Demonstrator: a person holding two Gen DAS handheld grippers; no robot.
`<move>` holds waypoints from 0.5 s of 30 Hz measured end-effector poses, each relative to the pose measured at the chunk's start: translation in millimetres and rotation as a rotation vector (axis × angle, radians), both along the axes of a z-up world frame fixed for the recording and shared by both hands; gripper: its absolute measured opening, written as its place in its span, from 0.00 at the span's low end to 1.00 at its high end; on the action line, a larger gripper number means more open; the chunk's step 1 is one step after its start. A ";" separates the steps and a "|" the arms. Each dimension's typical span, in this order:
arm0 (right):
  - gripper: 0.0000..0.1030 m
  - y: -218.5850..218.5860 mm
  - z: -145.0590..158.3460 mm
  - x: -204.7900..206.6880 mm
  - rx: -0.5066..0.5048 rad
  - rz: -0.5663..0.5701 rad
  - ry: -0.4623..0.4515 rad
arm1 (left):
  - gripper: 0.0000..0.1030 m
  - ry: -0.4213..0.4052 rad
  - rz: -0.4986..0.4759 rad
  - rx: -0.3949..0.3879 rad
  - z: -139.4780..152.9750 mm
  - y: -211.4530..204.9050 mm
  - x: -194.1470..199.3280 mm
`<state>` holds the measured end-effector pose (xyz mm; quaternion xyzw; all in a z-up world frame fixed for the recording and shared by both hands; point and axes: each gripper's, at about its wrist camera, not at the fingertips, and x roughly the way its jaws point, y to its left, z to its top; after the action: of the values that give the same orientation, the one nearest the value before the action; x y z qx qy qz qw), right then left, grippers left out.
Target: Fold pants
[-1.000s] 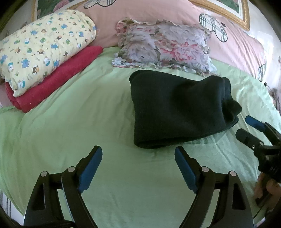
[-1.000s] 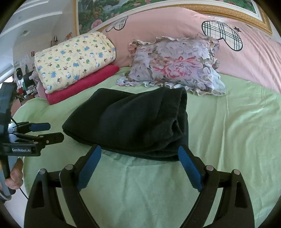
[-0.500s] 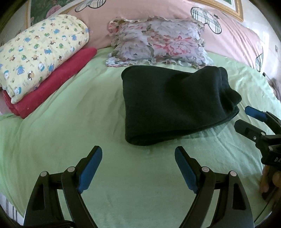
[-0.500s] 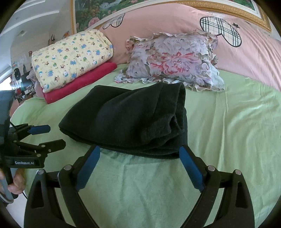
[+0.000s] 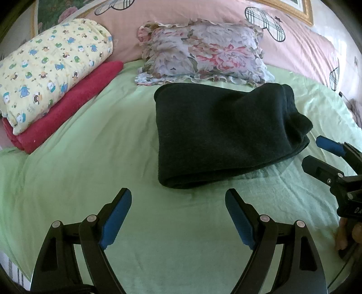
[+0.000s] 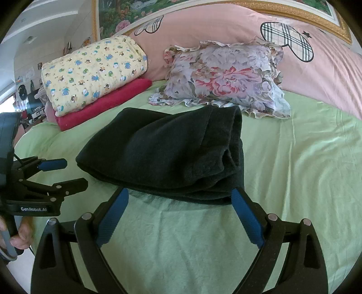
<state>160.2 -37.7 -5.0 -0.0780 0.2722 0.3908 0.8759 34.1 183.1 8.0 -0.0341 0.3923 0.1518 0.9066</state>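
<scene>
On smooth green sheet (image 5: pixel 90 158), dark fleecy pants (image 5: pixel 221 135), thick rounded fold.

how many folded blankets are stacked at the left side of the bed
2. A yellow cartoon-print quilt lies on top, and a red blanket lies under it on the green sheet. More may be hidden behind them.

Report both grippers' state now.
Left gripper: open, holding nothing.
Right gripper: open, holding nothing; folded black fleece pants lie just ahead.

Home bedroom, green-sheeted bed (image 5: pixel 95 162), floral pillow (image 5: pixel 203 54), folded quilt (image 5: pixel 49 67), framed painting (image 6: pixel 203 9)
</scene>
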 end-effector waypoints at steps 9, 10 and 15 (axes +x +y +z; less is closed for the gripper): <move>0.90 3.6 -1.6 -1.5 -0.013 0.004 0.007 | 0.83 0.013 -0.013 0.003 -2.0 -2.0 2.2; 0.90 4.1 -1.4 -1.3 -0.015 0.004 0.009 | 0.83 0.014 -0.015 0.004 -1.7 -2.3 2.4; 0.90 9.7 -0.2 0.8 -0.032 0.036 0.033 | 0.83 0.017 -0.019 0.009 -0.2 -2.5 3.2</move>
<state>161.0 -28.1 -5.2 -0.0905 0.2913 0.4034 0.8627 37.2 180.6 7.8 -0.0249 0.3995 0.1451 0.9049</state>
